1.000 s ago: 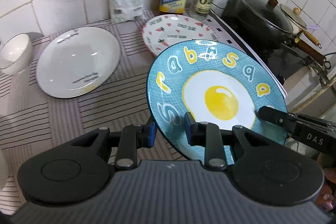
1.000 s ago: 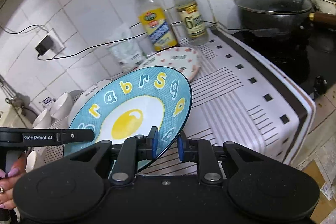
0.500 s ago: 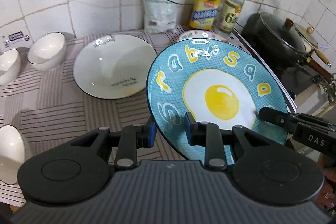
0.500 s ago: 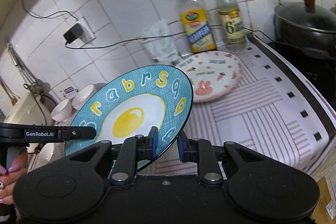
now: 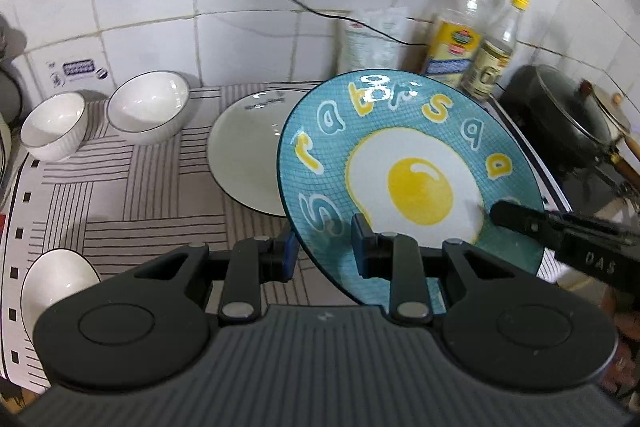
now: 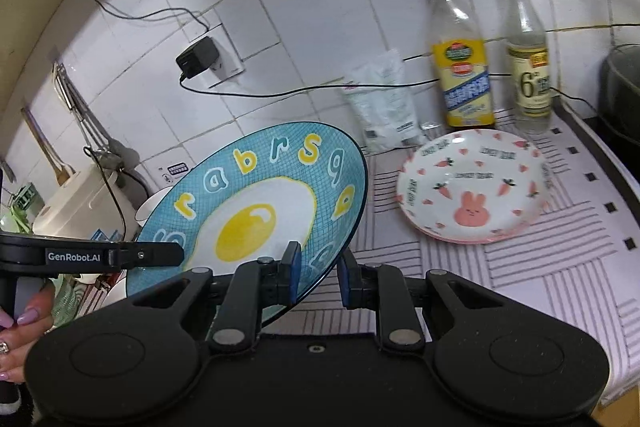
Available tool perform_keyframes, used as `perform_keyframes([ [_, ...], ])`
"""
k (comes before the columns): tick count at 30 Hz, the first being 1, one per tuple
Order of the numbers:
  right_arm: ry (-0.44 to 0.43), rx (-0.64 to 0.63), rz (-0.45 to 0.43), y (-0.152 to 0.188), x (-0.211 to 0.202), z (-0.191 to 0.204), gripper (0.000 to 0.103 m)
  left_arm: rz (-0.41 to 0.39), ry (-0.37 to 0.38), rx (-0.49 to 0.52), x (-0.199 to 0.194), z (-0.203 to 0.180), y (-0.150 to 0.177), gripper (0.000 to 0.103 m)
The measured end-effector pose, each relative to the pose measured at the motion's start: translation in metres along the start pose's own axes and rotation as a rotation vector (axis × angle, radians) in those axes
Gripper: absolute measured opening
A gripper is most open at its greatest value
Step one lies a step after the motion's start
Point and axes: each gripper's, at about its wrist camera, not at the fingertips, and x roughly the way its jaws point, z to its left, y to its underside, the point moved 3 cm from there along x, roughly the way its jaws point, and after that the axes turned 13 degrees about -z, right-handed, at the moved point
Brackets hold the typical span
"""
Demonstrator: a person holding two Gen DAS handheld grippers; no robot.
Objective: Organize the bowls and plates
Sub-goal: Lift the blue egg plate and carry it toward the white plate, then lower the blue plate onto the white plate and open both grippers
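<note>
Egg plate (image 5: 408, 171) carried leftward, clamped between both grippers

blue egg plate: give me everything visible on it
The blue egg plate is round and glossy, ceramic by the look, with a teal crosshatch ground, a fried egg printed in the centre, yellow and white letters around the border and a dark rim. It is held off the striped cloth, tilted with its face toward both cameras. The left gripper and the right gripper each pinch its rim between blue-padded fingers. In the left view it overlaps the white plate lying behind it.
</note>
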Motion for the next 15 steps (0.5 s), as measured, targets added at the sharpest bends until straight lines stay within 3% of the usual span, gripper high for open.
perform_keyframes([
  [15, -0.043, -0.039, 0.08, 0.009, 0.084, 0.005, 0.024, 0.081, -0.067, -0.136, 0.07, 0.056, -0.003, 0.025],
])
